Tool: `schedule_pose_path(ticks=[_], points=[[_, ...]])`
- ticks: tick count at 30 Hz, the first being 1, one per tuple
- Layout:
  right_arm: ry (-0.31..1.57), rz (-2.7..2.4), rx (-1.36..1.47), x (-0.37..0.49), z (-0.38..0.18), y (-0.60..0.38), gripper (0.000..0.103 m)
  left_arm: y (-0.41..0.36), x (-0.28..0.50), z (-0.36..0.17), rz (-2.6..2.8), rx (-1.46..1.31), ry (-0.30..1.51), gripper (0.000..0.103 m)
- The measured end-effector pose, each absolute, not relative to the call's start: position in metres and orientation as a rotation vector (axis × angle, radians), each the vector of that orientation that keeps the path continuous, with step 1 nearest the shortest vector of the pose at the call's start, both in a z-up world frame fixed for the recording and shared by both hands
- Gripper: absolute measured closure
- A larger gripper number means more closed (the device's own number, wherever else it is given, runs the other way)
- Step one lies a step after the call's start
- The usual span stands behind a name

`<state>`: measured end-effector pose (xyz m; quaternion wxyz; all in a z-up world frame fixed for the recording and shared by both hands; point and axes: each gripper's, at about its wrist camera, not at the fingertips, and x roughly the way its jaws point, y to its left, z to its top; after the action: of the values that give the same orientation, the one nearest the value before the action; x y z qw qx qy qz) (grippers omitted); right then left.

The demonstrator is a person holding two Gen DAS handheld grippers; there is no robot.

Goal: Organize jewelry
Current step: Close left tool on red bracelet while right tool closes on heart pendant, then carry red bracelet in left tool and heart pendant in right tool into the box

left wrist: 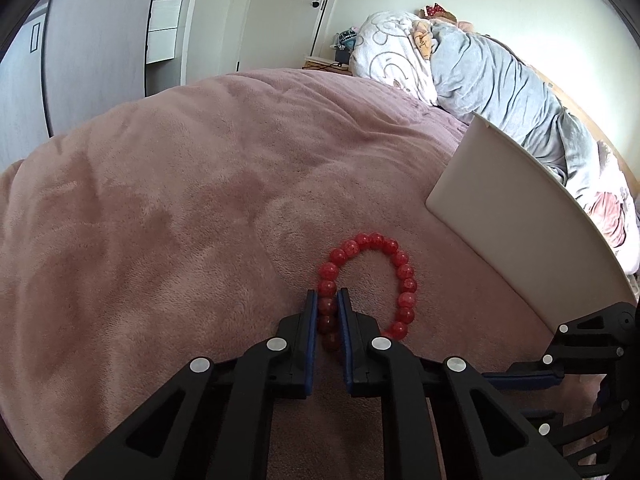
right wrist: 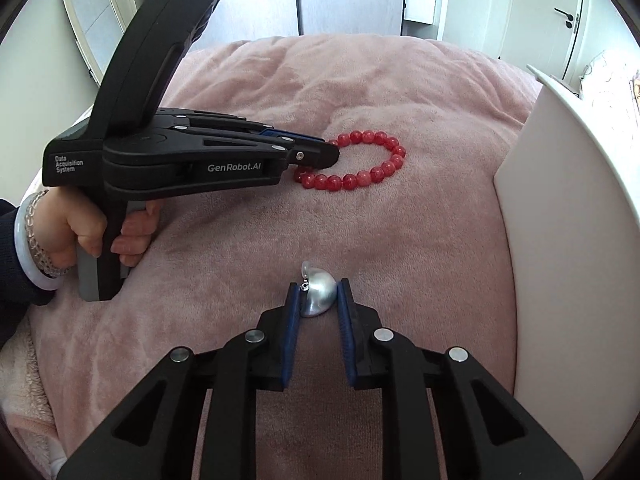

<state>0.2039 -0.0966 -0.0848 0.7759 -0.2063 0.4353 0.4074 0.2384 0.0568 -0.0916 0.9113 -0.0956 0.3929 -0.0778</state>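
Observation:
A red bead bracelet (left wrist: 376, 264) lies on the pink blanket (left wrist: 180, 184). My left gripper (left wrist: 327, 300) is shut on the near-left part of its bead ring, with beads pinched between the blue pads. In the right wrist view the same bracelet (right wrist: 360, 168) shows with the left gripper (right wrist: 330, 152) clamped on its left end. My right gripper (right wrist: 319, 292) is shut on a silver dome-shaped earring (right wrist: 318, 294) resting on the blanket; both pads touch its sides.
A white box lid (right wrist: 568, 208) stands upright at the right, close to both grippers. A person's hand (right wrist: 88, 232) with bangles holds the left gripper's handle. Pillows and a grey duvet (left wrist: 500, 80) lie at the bed's head.

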Motion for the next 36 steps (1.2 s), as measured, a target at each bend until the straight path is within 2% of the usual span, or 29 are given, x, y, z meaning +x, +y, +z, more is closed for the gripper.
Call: schedule_pose_path(ticks=[13, 36], points=[[0.859, 0.912, -0.448, 0.182, -0.048, -0.122, 0.084, 0.048, 0.198, -0.039, -0.166, -0.156, 0.735, 0.088], [0.542, 0.822, -0.2, 0.155, 0.076, -0.239, 0.084, -0.022, 0.146, 0.096, -0.231, 0.02, 0.609, 0.088]])
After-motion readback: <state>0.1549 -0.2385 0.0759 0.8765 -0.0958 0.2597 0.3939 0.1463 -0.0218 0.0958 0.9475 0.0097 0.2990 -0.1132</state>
